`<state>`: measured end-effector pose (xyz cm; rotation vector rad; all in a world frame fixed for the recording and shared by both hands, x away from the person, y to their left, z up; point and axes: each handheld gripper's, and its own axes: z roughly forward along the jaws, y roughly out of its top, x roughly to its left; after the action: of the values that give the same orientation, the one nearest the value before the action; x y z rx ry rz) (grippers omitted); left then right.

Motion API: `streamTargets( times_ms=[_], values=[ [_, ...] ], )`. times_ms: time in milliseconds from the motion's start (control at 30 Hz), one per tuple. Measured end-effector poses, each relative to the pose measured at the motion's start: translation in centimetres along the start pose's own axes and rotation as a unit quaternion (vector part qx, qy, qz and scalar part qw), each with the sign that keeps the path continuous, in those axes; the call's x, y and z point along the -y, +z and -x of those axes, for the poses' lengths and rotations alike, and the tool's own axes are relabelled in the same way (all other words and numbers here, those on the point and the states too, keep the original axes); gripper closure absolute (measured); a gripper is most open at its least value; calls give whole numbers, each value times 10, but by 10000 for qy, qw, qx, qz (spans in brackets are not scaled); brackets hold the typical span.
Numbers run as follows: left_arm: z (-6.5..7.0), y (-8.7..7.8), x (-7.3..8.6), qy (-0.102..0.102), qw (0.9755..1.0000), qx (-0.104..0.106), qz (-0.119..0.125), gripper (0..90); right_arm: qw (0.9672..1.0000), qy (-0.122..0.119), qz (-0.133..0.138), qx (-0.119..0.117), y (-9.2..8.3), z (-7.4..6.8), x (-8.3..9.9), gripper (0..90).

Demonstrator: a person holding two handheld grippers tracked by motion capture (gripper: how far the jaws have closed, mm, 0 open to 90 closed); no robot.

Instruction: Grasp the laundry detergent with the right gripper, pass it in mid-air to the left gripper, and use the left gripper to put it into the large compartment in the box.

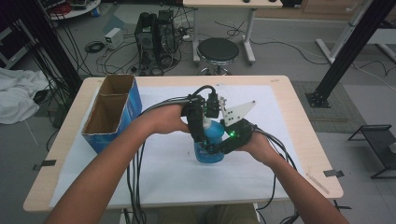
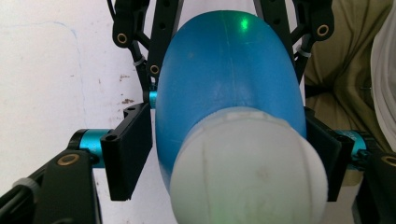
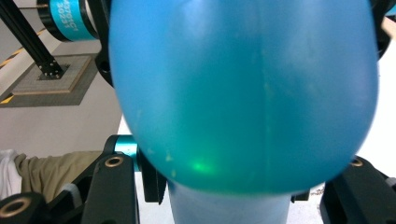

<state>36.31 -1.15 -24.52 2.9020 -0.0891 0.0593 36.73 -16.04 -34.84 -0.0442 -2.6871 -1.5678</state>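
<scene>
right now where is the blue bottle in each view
high view: blue bottle stands at the table's middle, between the two hand-held grippers.
left gripper view: it runs up the centre, its white cap nearest the camera at the bottom.
right gripper view: its blue body takes up most of the frame.
shared landmark: the green light spot on the blue body, plain in both gripper views.

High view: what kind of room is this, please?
Probably a lab or workshop: computer towers and loose cables sit on the floor, with a round stool and black metal framing behind the table.
</scene>
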Motion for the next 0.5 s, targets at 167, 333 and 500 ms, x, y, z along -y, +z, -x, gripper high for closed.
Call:
streamTargets(
  times_ms=[167,333,500],
  values=[
    [1,1,-1,24,10000,17,20,285,10000,2,6,-13,0,0,0,436],
    [1,1,-1,75,10000,21,5,319,10000,5,24,-27,1,0,0,436],
    [1,2,-2,138,9999,63,-14,358,10000,-10,16,-37,0,-1,0,436]
  ],
)
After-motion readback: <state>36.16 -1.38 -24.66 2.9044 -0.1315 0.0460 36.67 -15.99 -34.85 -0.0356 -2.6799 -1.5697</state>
